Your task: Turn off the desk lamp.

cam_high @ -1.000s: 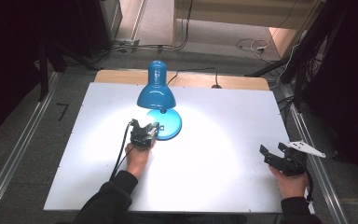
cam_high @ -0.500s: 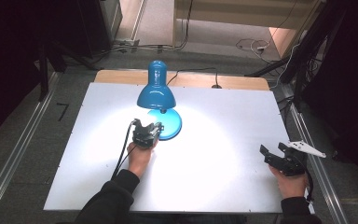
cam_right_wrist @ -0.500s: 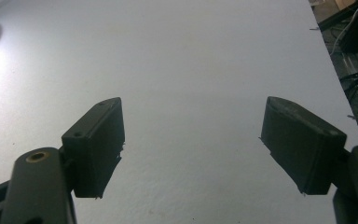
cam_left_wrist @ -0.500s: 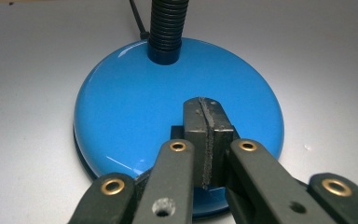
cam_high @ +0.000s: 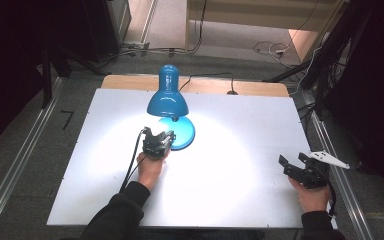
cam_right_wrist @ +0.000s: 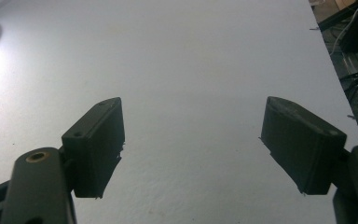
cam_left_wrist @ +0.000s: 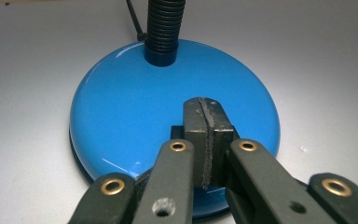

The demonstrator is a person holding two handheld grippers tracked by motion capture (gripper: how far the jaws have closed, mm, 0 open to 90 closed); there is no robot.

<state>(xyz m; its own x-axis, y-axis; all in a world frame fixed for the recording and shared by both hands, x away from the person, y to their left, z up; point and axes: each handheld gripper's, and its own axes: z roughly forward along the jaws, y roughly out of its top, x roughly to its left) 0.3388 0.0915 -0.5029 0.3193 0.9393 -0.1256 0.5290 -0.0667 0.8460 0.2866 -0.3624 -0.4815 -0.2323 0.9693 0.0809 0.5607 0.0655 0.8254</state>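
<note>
lamp (cam_high: 167,102) is standing lit toward the far middle of the table (cam_high: 240,200), its round blue base (cam_left_wrist: 135,112) resting flat and its shade (cam_high: 166,104) throwing a bright pool onto the white surface. left gripper (cam_high: 156,143) is sitting at the near edge of the base, jaws clenched together with nothing between them, their tips pressing down on or hovering just over the glossy top; touching or not, i cannot tell. right gripper (cam_high: 300,167) is resting well apart near the table's right edge, jaws released wide over bare surface.

judging by looks, the base is weighted and stiff, its lacquer slippery, so pinching the rim is likely slipping. the ribbed black neck (cam_left_wrist: 165,28) is flexing, giving better purchase but bending under load; the shade may be getting warm.
</note>
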